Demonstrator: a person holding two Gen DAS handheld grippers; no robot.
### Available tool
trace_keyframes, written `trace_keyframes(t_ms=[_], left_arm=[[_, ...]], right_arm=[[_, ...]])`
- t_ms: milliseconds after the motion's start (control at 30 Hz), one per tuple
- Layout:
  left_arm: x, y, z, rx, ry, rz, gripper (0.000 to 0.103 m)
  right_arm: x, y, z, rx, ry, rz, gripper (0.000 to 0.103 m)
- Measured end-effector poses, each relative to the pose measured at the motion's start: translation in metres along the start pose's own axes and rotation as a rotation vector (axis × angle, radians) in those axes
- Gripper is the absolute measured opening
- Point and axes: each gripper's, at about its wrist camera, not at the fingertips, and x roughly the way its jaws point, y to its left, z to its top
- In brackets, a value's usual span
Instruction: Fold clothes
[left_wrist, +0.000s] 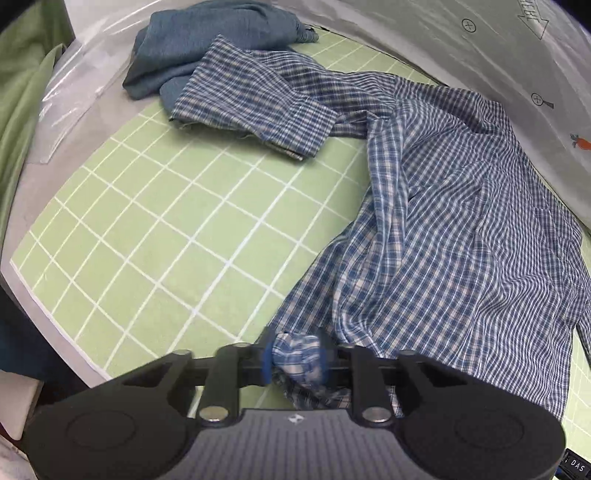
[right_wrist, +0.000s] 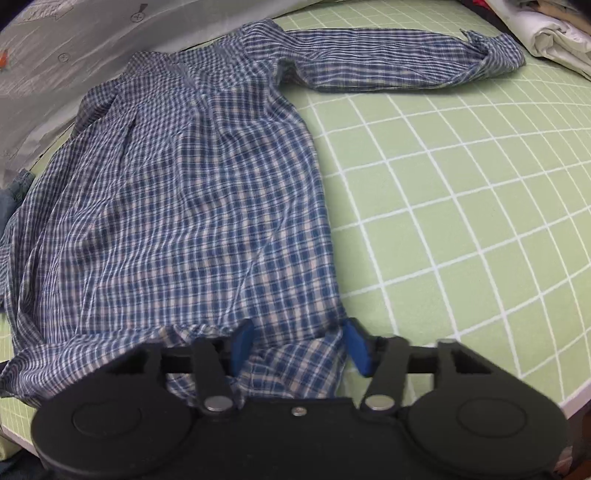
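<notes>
A blue-and-white plaid shirt (left_wrist: 443, 229) lies spread on a green grid-patterned sheet (left_wrist: 177, 229). In the left wrist view my left gripper (left_wrist: 294, 360) is shut on a bunched corner of the shirt's hem. One sleeve (left_wrist: 255, 107) lies folded over at the far side. In the right wrist view the shirt (right_wrist: 184, 206) lies lengthwise with its other sleeve (right_wrist: 399, 62) stretched to the right. My right gripper (right_wrist: 299, 345) is open, its blue pads either side of the hem at the shirt's lower right corner.
A blue-grey garment (left_wrist: 207, 40) lies crumpled beyond the folded sleeve. A grey printed quilt (left_wrist: 498, 55) borders the far side of the sheet and shows in the right view (right_wrist: 74, 48). White folded cloth (right_wrist: 554, 33) sits at the far right. Green fabric (left_wrist: 22, 92) hangs at the left.
</notes>
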Motion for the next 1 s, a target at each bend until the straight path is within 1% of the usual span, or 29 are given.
trace_keyframes(t_ms=[33,100,133,167,200,233,267,300,333,367,400,433,467,500,533,567,600,667,733,833,933,1000], left_arm=[[-0.002,0.006,-0.001,-0.019,0.0,-0.024,0.011],[-0.013,0.015,-0.001,-0.053,-0.014,-0.078,0.01],[-0.019,0.019,-0.001,-0.066,-0.022,-0.102,0.009],[-0.025,0.021,-0.001,-0.067,-0.033,-0.117,0.009],[-0.031,0.022,-0.002,-0.046,-0.05,-0.118,0.01],[-0.035,0.023,-0.002,-0.027,-0.06,-0.112,0.01],[-0.035,0.023,-0.004,-0.01,-0.057,-0.095,0.014],[-0.032,0.024,-0.005,0.004,-0.048,-0.066,0.017],[-0.025,0.025,-0.007,0.012,-0.028,-0.017,0.021],[-0.019,0.026,-0.008,0.019,-0.007,0.032,0.018],[-0.014,0.027,-0.008,0.021,0.01,0.068,0.018],[-0.014,0.028,-0.007,0.01,0.015,0.07,0.019],[-0.016,0.028,-0.005,0.002,0.002,0.047,0.021],[-0.021,0.027,-0.003,0.005,-0.023,0.024,0.023],[-0.026,0.025,-0.001,0.019,-0.052,0.008,0.032],[-0.029,0.021,0.002,0.038,-0.074,-0.007,0.039],[-0.029,0.014,0.004,0.065,-0.081,-0.019,0.041],[-0.028,0.0,0.008,0.116,-0.089,-0.046,0.045],[-0.022,-0.012,0.009,0.135,-0.06,-0.079,0.049],[-0.011,-0.025,0.005,0.133,-0.008,-0.138,0.055],[-0.001,-0.034,-0.003,0.14,0.029,-0.175,0.056],[0.005,-0.035,-0.006,0.154,0.042,-0.174,0.055]], right_arm=[[-0.006,0.0,-0.003,0.004,-0.026,0.012,0.005],[-0.026,0.0,-0.006,0.012,-0.096,0.017,0.003],[-0.04,0.0,-0.007,0.011,-0.145,0.024,0.003],[-0.054,-0.001,-0.008,0.014,-0.193,0.041,0.003],[-0.064,-0.002,-0.009,0.025,-0.224,0.052,0.003],[-0.074,-0.004,-0.011,0.038,-0.249,0.06,0.003],[-0.084,-0.006,-0.012,0.051,-0.274,0.069,0.003],[-0.082,-0.007,-0.012,0.044,-0.258,0.053,0.003],[-0.075,-0.007,-0.012,0.028,-0.225,0.028,0.003],[-0.066,-0.006,-0.014,0.015,-0.186,-0.017,0.004],[-0.055,-0.005,-0.017,0.003,-0.144,-0.07,0.007],[-0.045,-0.004,-0.019,-0.009,-0.103,-0.122,0.01],[-0.041,-0.003,-0.021,-0.012,-0.082,-0.123,0.013],[-0.043,-0.002,-0.023,0.0,-0.086,-0.097,0.035],[-0.045,-0.002,-0.025,0.016,-0.096,-0.069,0.059],[-0.045,0.001,-0.025,0.013,-0.101,-0.062,0.066],[-0.044,0.004,-0.024,0.003,-0.105,-0.064,0.07],[-0.037,0.007,-0.021,0.003,-0.087,-0.072,0.071],[-0.029,0.01,-0.017,0.007,-0.065,-0.082,0.072],[-0.022,0.013,-0.019,0.028,-0.041,-0.067,0.073],[-0.019,0.018,-0.024,0.0,-0.025,-0.082,0.074],[-0.018,0.021,-0.028,-0.017,-0.012,-0.092,0.074]])
